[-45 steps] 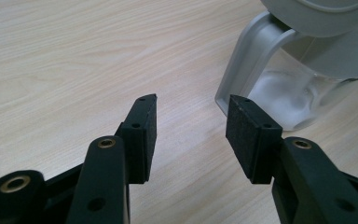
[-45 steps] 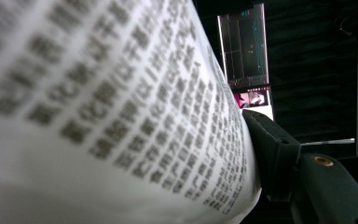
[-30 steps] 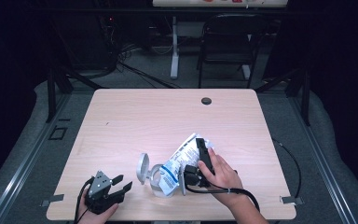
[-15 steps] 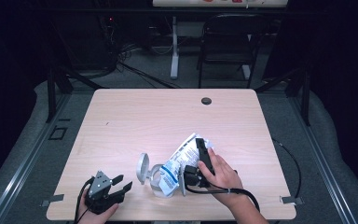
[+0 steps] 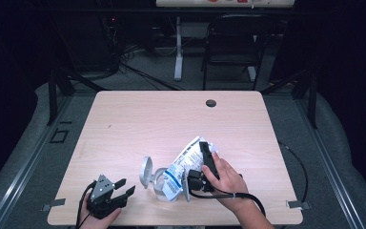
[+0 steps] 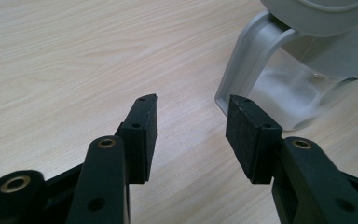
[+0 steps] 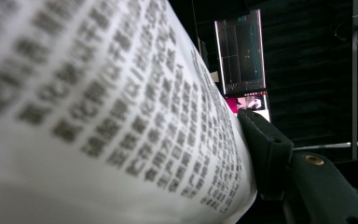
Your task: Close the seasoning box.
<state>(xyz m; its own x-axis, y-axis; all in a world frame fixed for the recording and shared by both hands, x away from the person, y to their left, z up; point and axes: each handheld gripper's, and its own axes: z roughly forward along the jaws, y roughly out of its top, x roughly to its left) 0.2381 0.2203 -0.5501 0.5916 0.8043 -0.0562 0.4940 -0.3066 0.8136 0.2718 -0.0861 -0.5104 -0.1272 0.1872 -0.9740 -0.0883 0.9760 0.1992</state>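
A white bag [image 5: 187, 156] with blue print lies tilted, its lower end over a clear container [image 5: 161, 187] whose grey flip lid [image 5: 146, 171] stands open. My right gripper [image 5: 203, 153] is shut on the bag; its jaws have just been closing with the bag between them. In the right gripper view the printed bag [image 7: 98, 116] looms close and one black pad [image 7: 265, 140] presses on it. My left gripper [image 5: 126, 186] rests open near the front left edge. In the left gripper view its jaws [image 6: 191, 116] are empty, just short of the container [image 6: 284, 93].
The light wooden table [image 5: 138, 124] has a dark round grommet [image 5: 210, 103] at the back. A black cable [image 5: 299, 167] trails off the right edge. A chair [image 5: 231, 47] and a stand stand on the floor beyond the table.
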